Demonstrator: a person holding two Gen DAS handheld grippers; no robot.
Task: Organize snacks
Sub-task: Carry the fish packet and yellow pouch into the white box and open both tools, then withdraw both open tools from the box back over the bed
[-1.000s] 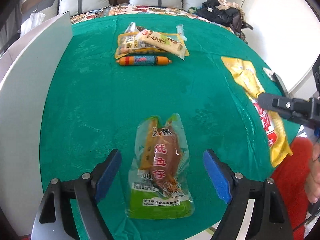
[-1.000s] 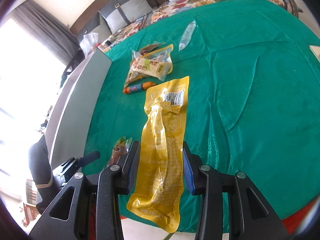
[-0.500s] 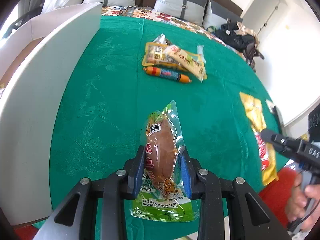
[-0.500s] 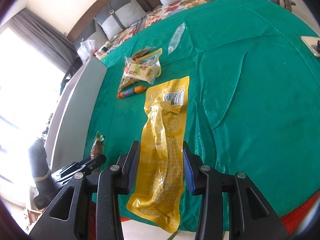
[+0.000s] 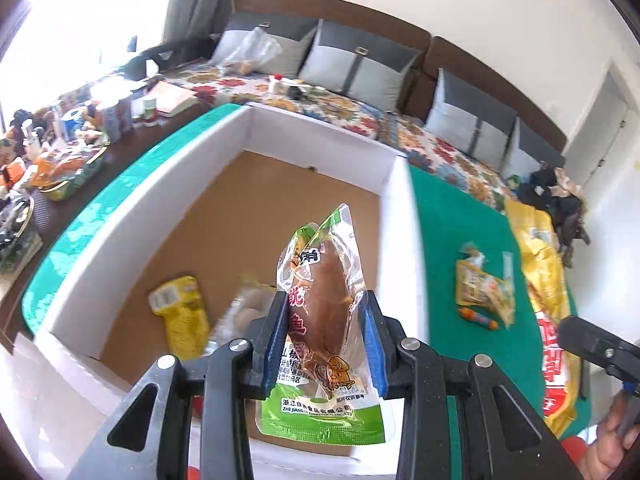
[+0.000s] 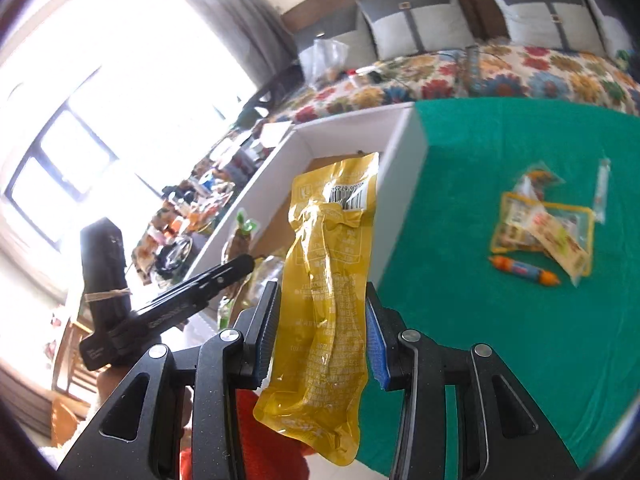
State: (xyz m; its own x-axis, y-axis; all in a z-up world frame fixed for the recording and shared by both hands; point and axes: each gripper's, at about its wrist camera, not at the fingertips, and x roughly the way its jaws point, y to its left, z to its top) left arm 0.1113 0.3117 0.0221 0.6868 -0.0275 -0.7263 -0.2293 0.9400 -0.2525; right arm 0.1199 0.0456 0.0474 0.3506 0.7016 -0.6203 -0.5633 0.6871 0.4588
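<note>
My left gripper (image 5: 326, 342) is shut on a green-edged clear pouch with a brown snack (image 5: 324, 304) and holds it in the air over the near edge of a white open box (image 5: 160, 208). My right gripper (image 6: 322, 336) is shut on a long yellow snack pouch (image 6: 328, 280), lifted off the green table (image 6: 500, 320) beside the box's right wall (image 6: 396, 184). The yellow pouch also shows in the left wrist view (image 5: 548, 304). The left gripper with its pouch shows in the right wrist view (image 6: 240, 240).
Inside the box lie a yellow packet (image 5: 182, 312) and a clear packet (image 5: 244, 312). On the green cloth lie a pile of yellow packets (image 6: 544, 232), an orange sausage stick (image 6: 524, 270) and a clear tube (image 6: 602, 188). A sofa (image 5: 360, 76) stands behind; a cluttered side table (image 5: 52, 152) lies left.
Both grippers lifted their pouches off the table and swung left toward the white box. The left pouch now hangs over the box's near edge; the yellow pouch is beside its right wall.
</note>
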